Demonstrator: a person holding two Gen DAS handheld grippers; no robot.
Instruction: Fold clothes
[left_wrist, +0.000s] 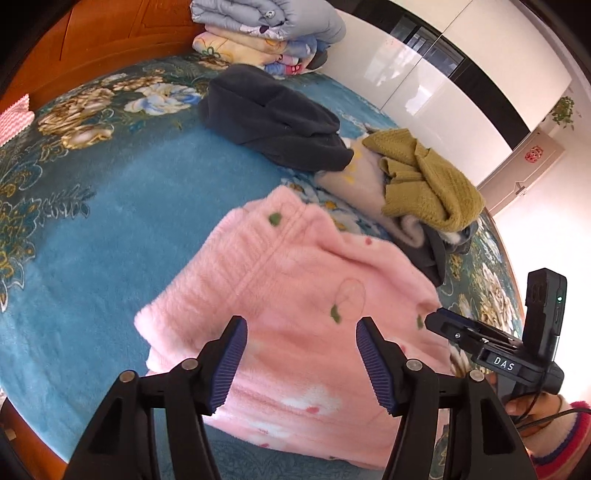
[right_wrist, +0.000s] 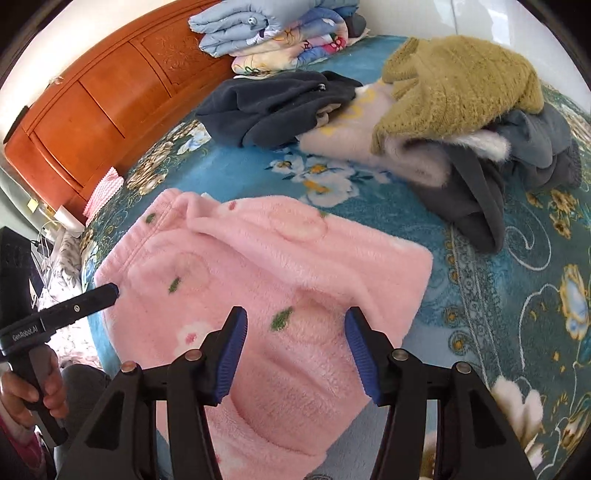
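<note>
Both grippers, left gripper (left_wrist: 301, 363) and right gripper (right_wrist: 295, 354), gape over pink fleece garment (left_wrist: 295, 288); nothing gripped.

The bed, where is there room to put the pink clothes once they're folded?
Bare blanket lies left of the pink garment, before the headboard. Crowded: the dark garment and the mustard sweater pile behind.

Black plastic left gripper (left_wrist: 301, 363) and right gripper (right_wrist: 295, 354) carry ribbed blue pads (left_wrist: 229, 365), silver rivets; red-striped cuff (left_wrist: 565, 439) lower right.
</note>
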